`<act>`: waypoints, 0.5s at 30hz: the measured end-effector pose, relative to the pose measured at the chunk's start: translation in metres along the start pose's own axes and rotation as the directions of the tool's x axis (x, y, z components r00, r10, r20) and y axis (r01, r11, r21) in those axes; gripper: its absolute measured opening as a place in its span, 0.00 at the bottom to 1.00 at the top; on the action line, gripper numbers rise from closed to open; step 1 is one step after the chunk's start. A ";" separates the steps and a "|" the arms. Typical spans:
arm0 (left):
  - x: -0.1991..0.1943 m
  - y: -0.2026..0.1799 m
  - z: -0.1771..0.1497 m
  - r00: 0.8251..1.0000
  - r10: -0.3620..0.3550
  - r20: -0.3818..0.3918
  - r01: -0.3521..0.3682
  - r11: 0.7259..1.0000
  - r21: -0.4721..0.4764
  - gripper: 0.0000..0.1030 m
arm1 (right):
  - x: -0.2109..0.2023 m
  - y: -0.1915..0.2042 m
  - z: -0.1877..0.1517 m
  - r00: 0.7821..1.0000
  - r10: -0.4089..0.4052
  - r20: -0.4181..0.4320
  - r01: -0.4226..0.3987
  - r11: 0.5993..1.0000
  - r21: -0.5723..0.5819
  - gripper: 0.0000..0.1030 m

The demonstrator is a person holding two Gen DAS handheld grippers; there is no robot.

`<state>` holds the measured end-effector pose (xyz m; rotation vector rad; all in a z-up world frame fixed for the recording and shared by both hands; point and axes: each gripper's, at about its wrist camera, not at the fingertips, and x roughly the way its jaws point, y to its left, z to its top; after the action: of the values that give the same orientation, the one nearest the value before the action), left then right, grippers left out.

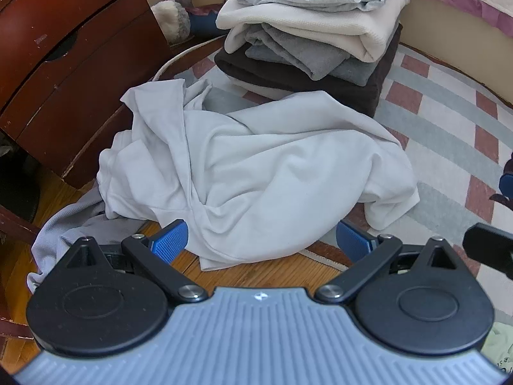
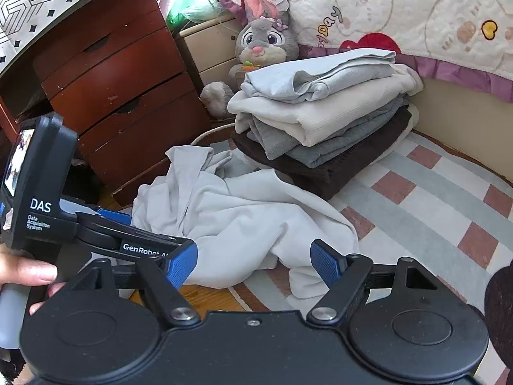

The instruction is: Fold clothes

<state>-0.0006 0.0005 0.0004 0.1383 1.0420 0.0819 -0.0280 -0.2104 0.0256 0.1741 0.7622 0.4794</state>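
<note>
Left wrist view had your left gripper (image 1: 261,240) hanging with its blue pads spread wide, nothing between them, right at the near edge of the crumpled pale grey shirt (image 1: 256,166). That shirt sat half on the wooden floor (image 1: 256,272), half on the left edge of the checked rug (image 1: 449,122). Behind it, on the rug's far-left corner, was the folded stack (image 1: 314,32), dark brown piece at the bottom, light grey on top.

From the right wrist camera your right gripper (image 2: 253,264) was also wide open and empty, just short of the shirt. Your left unit (image 2: 41,186) showed up there with readable print: "DAS", "Data Acquisition System", and "GenRobot AI" along the arm, partly cut off. Your hand (image 2: 25,272) was wrapped around its handle. The quilt (image 2: 400,6) behind had letters too, but I couldn't make them out. A bunny plush (image 2: 266,41) sat beside the red-brown drawers (image 2: 121,96).
</note>
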 end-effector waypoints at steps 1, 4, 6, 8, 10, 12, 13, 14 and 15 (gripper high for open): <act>-0.001 0.001 0.000 1.000 -0.009 0.004 0.009 1.000 0.001 0.97 | 0.000 0.000 0.000 1.000 0.001 0.001 -0.001 1.000 0.001 0.79; -0.002 0.002 -0.001 0.999 -0.035 0.015 0.035 0.999 0.002 0.97 | -0.002 0.001 0.004 1.000 -0.001 0.001 0.001 1.000 0.001 0.79; -0.004 0.004 -0.002 0.998 -0.053 0.022 0.053 0.999 0.004 0.97 | -0.003 0.003 0.006 1.000 -0.003 0.000 0.003 1.000 0.000 0.79; -0.004 -0.002 -0.003 0.998 -0.050 0.027 0.049 0.998 0.025 0.97 | -0.004 0.007 0.006 1.000 -0.005 0.000 0.005 1.000 0.002 0.79; -0.004 -0.005 -0.002 0.998 -0.054 0.026 0.053 0.998 0.039 0.97 | -0.003 0.005 0.007 1.000 -0.005 0.000 0.005 1.000 0.006 0.79; -0.004 -0.006 0.000 0.998 -0.060 0.024 0.059 0.997 0.042 0.97 | -0.002 0.002 0.006 1.000 -0.006 -0.001 0.006 1.000 0.012 0.79; -0.004 -0.007 0.001 0.998 -0.060 0.025 0.059 0.997 0.044 0.97 | -0.002 0.000 0.005 1.000 -0.007 0.000 0.007 1.000 0.018 0.79; -0.004 -0.007 0.001 0.998 -0.060 0.025 0.059 0.997 0.045 0.97 | -0.002 -0.001 0.005 1.000 -0.009 0.001 0.009 1.000 0.022 0.79; -0.005 -0.008 0.001 0.998 -0.060 0.025 0.059 0.997 0.044 0.97 | -0.001 -0.003 0.004 1.000 -0.010 0.002 0.010 1.000 0.026 0.79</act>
<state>-0.0018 -0.0076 0.0039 0.1472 1.0211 0.0038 -0.0252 -0.2132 0.0285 0.1945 0.7674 0.4605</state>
